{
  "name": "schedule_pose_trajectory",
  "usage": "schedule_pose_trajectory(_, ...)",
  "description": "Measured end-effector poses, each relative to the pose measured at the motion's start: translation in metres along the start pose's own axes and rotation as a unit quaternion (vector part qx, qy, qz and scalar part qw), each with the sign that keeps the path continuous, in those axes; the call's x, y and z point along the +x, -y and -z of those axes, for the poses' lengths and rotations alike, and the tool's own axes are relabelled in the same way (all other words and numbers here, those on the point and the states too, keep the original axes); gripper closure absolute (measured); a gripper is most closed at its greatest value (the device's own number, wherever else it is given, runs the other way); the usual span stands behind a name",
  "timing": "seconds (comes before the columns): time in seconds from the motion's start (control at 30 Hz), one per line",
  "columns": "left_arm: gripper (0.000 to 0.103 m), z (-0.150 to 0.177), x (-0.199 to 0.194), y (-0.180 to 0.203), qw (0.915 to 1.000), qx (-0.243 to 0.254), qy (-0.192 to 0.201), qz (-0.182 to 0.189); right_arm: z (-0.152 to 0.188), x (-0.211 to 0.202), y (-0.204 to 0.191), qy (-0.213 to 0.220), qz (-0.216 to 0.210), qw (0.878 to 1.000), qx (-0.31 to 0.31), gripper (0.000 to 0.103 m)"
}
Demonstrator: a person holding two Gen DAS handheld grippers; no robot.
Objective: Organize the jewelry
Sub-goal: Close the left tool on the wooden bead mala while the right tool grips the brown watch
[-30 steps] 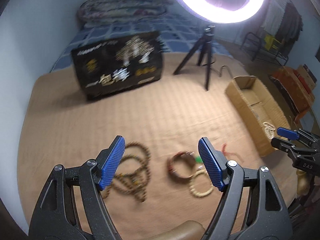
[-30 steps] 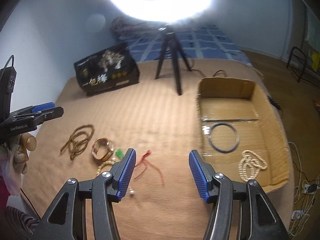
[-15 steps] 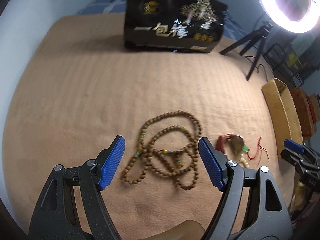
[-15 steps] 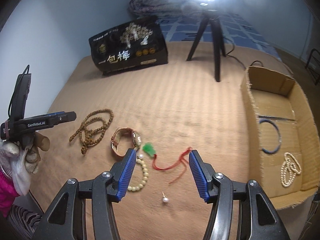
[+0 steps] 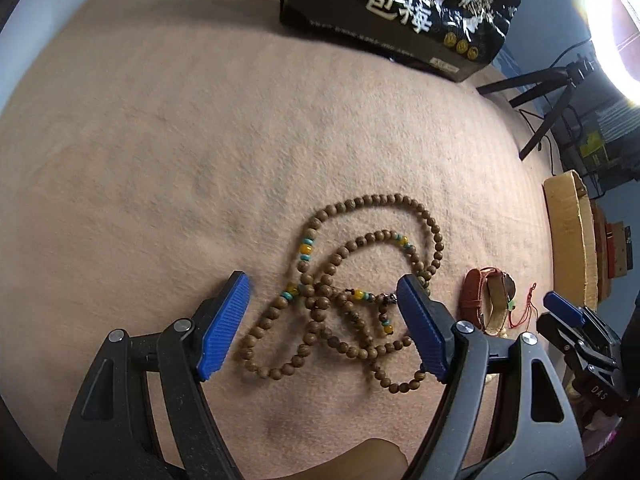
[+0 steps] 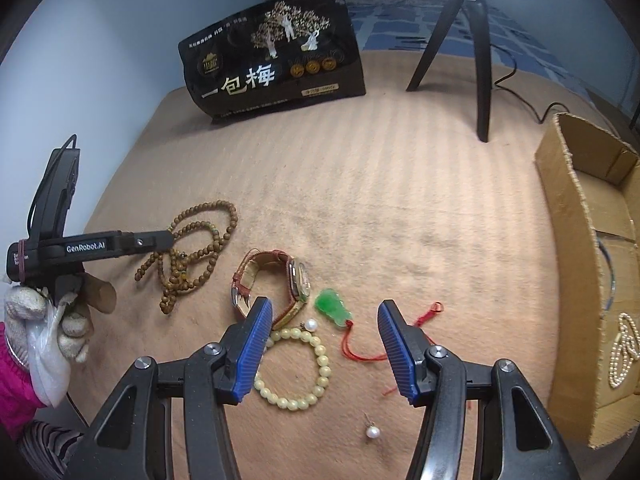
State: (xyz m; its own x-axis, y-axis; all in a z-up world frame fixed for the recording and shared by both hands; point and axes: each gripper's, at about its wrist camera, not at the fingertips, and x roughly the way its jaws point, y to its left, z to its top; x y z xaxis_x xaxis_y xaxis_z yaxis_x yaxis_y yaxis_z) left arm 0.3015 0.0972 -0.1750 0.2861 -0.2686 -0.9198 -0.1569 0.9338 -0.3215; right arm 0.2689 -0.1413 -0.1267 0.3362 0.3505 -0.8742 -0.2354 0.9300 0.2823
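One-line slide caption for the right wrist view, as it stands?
Open right claw above a jade pendant on red cord, pale bead bracelet and watch; cardboard box at right.

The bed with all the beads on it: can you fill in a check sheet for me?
Surface: tan blanket, ribbed.
Job's things: wooden bead necklace, watch, green pendant on red cord, pale bead bracelet, two pearl earrings; cardboard box holds a pearl strand.
Clutter: black snack bag.
Grippers: left gripper open over the necklace; right gripper open over the bracelet.
Cables: black cord by the tripod.
Surroundings: blue wall, ring light.
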Motion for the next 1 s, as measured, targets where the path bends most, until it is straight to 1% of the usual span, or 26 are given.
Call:
schedule_pose_trajectory(0.13,0.025,0.002,0.002,0.013,0.9998,0.016,-0.004,0.01,-0.003,0.009,-0.005,-0.005,-0.003,1.0,-0.002,0.046)
schedule_pose_trajectory(0.3,0.025,0.006,0.007,0.03,0.9993,0.035,-0.009,0.008,-0.006,0.017,-0.01,-0.01,-0.009,1.0,-0.003,0.048)
schedule_pose_trajectory(0.4,0.025,0.008,0.011,0.039,0.9986,0.052,-0.008,-0.008,-0.008,0.021,-0.011,-0.013,-0.011,1.0,-0.006,0.053)
schedule_pose_trajectory(0.63,0.024,0.012,0.025,0.058,0.9946,0.088,-0.001,-0.055,-0.01,0.036,-0.014,-0.021,-0.01,1.0,-0.016,0.06)
schedule_pose_trajectory(0.77,0.025,0.013,0.031,0.067,0.9932,0.094,0.009,-0.068,-0.01,0.044,-0.016,-0.025,-0.004,0.999,-0.025,0.062)
schedule_pose_trajectory(0.87,0.025,0.011,0.034,0.07,0.9926,0.095,0.015,-0.074,-0.013,0.05,-0.017,-0.028,0.003,0.999,-0.027,0.066)
schedule_pose_trajectory(0.9,0.026,0.01,0.035,0.071,0.9923,0.097,0.018,-0.074,-0.013,0.051,-0.017,-0.028,0.005,0.999,-0.029,0.068)
schedule_pose_trajectory(0.97,0.034,0.009,0.036,0.073,0.9916,0.1,0.023,-0.078,-0.014,0.054,-0.019,-0.03,0.008,0.999,-0.034,0.072)
schedule_pose_trajectory(1.0,0.046,0.008,0.037,0.073,0.9911,0.101,0.026,-0.083,-0.014,0.055,-0.019,-0.03,0.01,0.999,-0.037,0.075)
